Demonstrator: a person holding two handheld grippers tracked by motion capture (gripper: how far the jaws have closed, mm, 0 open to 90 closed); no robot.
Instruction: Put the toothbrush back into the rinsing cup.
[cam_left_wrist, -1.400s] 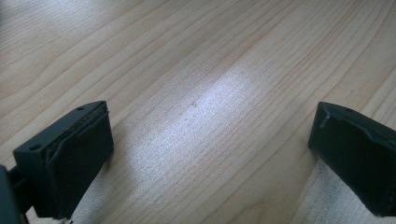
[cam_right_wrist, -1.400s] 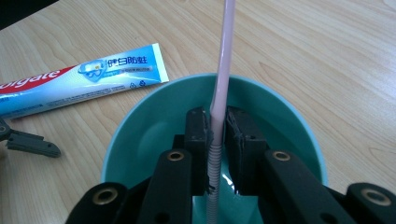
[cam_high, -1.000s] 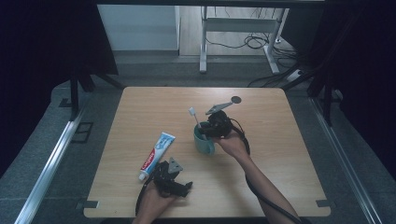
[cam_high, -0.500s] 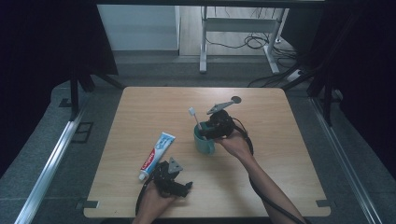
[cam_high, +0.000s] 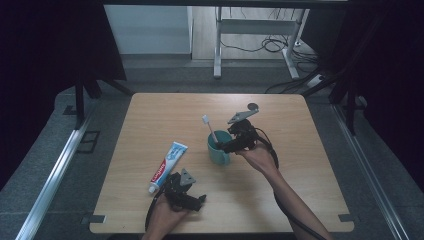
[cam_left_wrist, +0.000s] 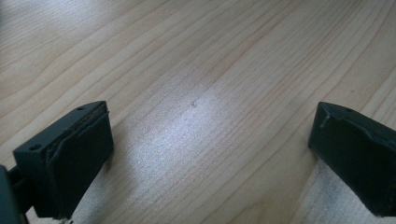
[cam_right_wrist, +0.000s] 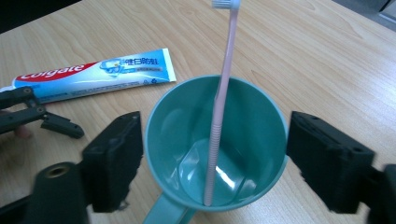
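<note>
**Cup flanked by open right gripper**

A teal cup (cam_right_wrist: 215, 149) is seen on the wooden table (cam_high: 310, 165), with a pink toothbrush (cam_right_wrist: 220, 102) stood inside it, head up. The right gripper (cam_right_wrist: 212, 158) is held with its jaws spread on either side of the cup, nothing being gripped. A toothpaste tube (cam_high: 168, 160) is laid flat near the cup, to its left. The left gripper (cam_left_wrist: 210, 158) is held low over bare wood at the near edge, its jaws wide apart.
</note>
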